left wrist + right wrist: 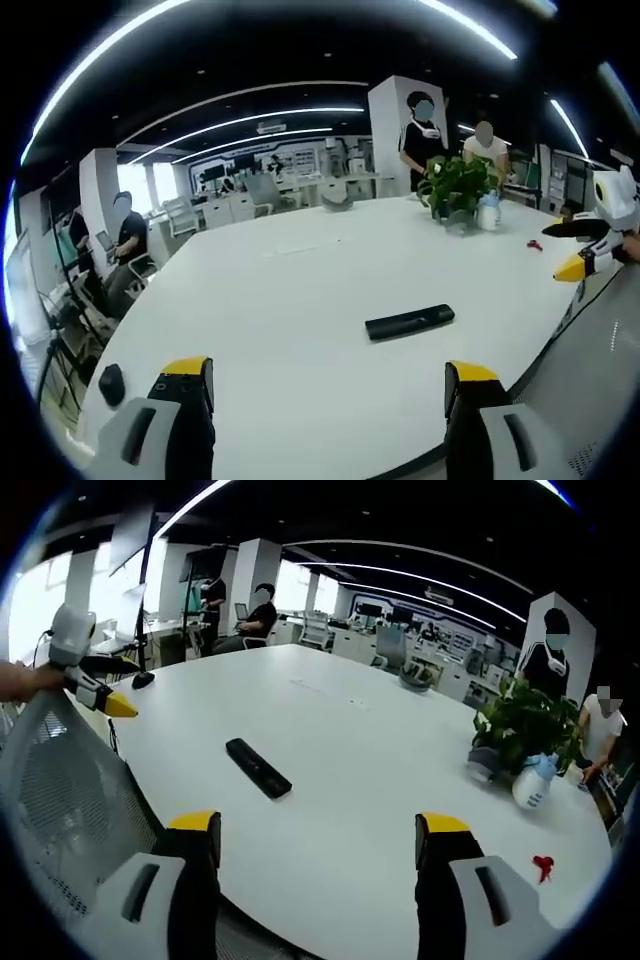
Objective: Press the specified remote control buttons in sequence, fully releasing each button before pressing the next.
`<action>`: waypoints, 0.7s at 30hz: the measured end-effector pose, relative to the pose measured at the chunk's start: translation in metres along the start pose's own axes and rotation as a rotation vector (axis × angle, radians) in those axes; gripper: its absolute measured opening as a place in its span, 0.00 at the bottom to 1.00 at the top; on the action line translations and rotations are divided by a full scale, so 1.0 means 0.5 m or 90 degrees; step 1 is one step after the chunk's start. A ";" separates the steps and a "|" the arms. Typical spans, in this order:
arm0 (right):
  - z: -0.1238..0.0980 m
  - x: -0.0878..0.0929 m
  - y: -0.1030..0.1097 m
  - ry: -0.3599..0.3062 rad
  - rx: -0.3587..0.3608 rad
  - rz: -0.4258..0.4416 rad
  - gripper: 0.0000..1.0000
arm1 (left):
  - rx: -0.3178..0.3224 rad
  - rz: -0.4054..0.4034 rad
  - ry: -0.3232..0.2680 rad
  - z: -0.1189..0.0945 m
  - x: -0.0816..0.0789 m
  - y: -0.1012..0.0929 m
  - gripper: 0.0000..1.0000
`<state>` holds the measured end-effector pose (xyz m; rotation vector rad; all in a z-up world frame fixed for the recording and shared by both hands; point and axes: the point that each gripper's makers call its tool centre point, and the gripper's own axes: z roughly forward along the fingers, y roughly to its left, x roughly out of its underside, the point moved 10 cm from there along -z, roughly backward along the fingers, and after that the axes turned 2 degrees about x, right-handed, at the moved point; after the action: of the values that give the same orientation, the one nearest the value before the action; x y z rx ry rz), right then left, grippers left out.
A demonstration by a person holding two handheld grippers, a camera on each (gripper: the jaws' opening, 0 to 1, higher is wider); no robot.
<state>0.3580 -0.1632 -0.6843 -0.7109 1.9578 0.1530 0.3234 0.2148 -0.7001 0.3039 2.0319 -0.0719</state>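
both grippers (pixel 328 385) (pixel 318 845) agape — remote (pixel 409 322) untouched

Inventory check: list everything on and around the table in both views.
Long black plastic remote control: 1, black, mid-table, lying flat, untouched.
Large white oval table: 1, white, centre.
Green leafy potted plant: 1, green, far table side.
White spray bottle: 1, white with blue top, beside plant.
Small red object: 1, red, near table edge; type unclear.
Black computer mouse: 1, black, table edge.
Grey mesh chair back: 1, grey, beside table.
People: several, background.
Left hand-held gripper: yellow-tipped, open, empty.
Right hand-held gripper: yellow-tipped, open, empty.
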 end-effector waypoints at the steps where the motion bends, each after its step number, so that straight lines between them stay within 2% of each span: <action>1: 0.001 0.000 -0.001 0.000 -0.001 0.001 0.82 | -0.003 0.003 0.006 0.000 0.001 0.001 1.00; 8: 0.003 -0.005 0.003 -0.017 -0.031 -0.004 0.80 | -0.011 0.016 0.010 0.001 0.000 -0.001 1.00; 12: 0.000 -0.006 0.004 -0.029 -0.035 -0.005 0.80 | -0.016 0.026 0.004 -0.001 -0.002 -0.001 1.00; 15: 0.002 -0.001 0.002 -0.019 -0.031 -0.005 0.79 | -0.015 0.026 0.000 -0.003 -0.004 -0.006 1.00; 18: 0.008 0.005 -0.003 0.001 -0.021 0.000 0.79 | -0.005 0.053 0.036 0.002 0.000 -0.016 1.00; 21: 0.007 0.006 -0.007 0.003 -0.008 -0.008 0.79 | 0.007 0.056 0.043 0.004 0.000 -0.024 1.00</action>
<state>0.3615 -0.1658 -0.6880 -0.7315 1.9582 0.1560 0.3222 0.2031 -0.7022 0.4066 2.0826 -0.0195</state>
